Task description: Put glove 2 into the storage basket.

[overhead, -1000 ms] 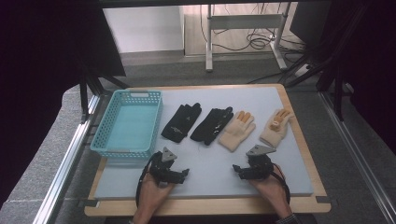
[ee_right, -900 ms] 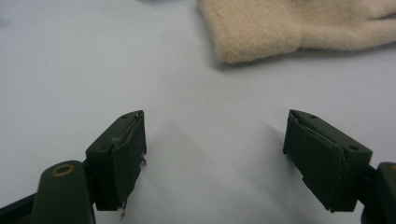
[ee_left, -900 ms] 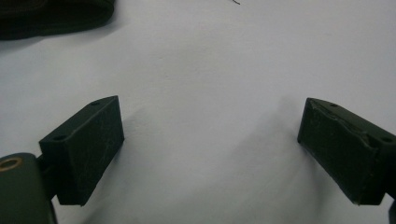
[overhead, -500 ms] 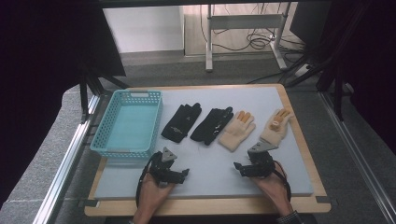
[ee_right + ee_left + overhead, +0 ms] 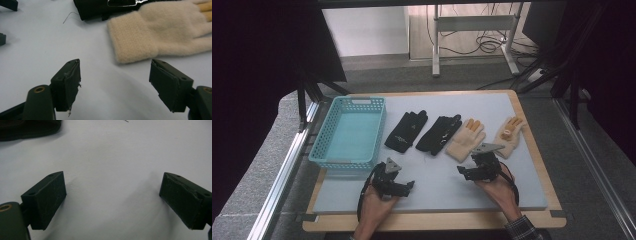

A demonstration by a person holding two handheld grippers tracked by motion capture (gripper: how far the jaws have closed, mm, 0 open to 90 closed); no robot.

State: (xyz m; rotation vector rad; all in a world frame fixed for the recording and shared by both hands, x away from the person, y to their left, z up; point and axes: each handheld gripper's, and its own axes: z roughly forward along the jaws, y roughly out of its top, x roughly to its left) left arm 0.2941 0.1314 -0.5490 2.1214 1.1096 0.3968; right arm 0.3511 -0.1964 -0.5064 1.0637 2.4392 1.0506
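Note:
Four gloves lie in a row on the pale mat (image 5: 437, 190): two black gloves (image 5: 407, 131) (image 5: 439, 134) and two cream gloves (image 5: 467, 139) (image 5: 509, 135). My left gripper (image 5: 394, 180) rests near the front, below the basket's corner. It is open (image 5: 112, 192) over bare mat, with a black glove's edge (image 5: 27, 128) far ahead to the left. My right gripper (image 5: 477, 162) hovers just short of the cream gloves. It is open (image 5: 115, 80); its jaws have just been closing slightly with nothing between them. A cream glove's cuff (image 5: 140, 37) lies right ahead, with a black glove (image 5: 100, 7) beyond it.
A teal mesh basket (image 5: 349, 132) stands at the left of the mat, with nothing in it. The mat lies on a wooden board (image 5: 542, 165) edged by dark floor. A thin loose thread (image 5: 68, 16) lies near the black glove.
My right gripper has lifted and moved a little forward toward the cream gloves. The left gripper has stayed where it was.

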